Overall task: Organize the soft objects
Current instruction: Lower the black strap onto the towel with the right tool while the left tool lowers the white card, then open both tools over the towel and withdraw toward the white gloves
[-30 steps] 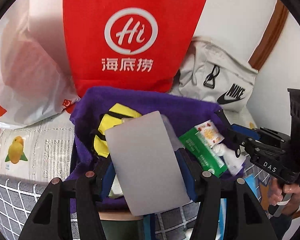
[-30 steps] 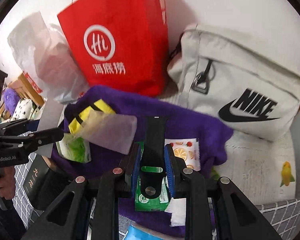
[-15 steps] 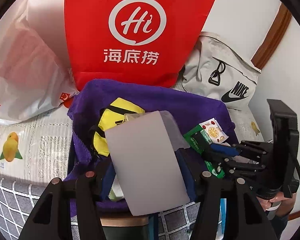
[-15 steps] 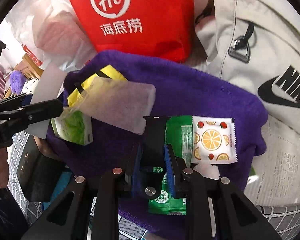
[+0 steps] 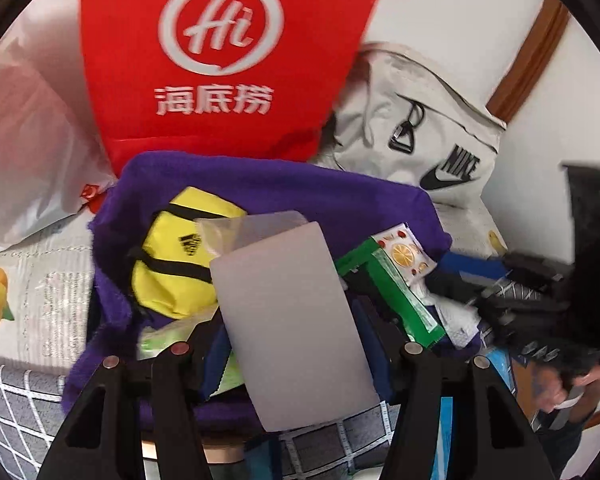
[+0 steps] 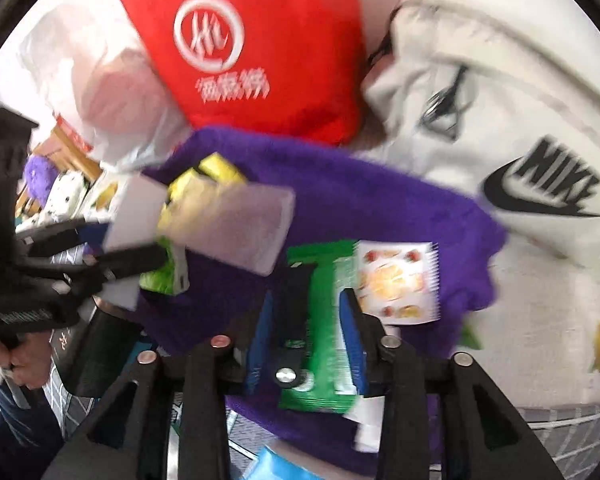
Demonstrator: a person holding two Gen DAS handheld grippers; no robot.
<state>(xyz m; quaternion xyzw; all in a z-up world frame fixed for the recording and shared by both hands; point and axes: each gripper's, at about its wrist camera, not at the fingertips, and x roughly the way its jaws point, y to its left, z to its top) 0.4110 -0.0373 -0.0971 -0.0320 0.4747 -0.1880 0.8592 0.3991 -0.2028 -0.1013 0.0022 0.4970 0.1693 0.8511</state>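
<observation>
Left wrist view: left gripper [image 5: 296, 344] clamped on grey card [image 5: 288, 316] above purple towel [image 5: 300, 196]. Right wrist view: right gripper [image 6: 306, 340], jaws just opening, no longer pinching black strap [image 6: 294, 312] between them, over green packet [image 6: 320, 320] on the towel.

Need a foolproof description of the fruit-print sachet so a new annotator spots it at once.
Start at the big red bag standing at the back; in front of it lies a purple towel. On the towel's right side, next to the green packet, sits the fruit-print sachet. It is the only white, square packet with an orange slice printed on it.
</observation>
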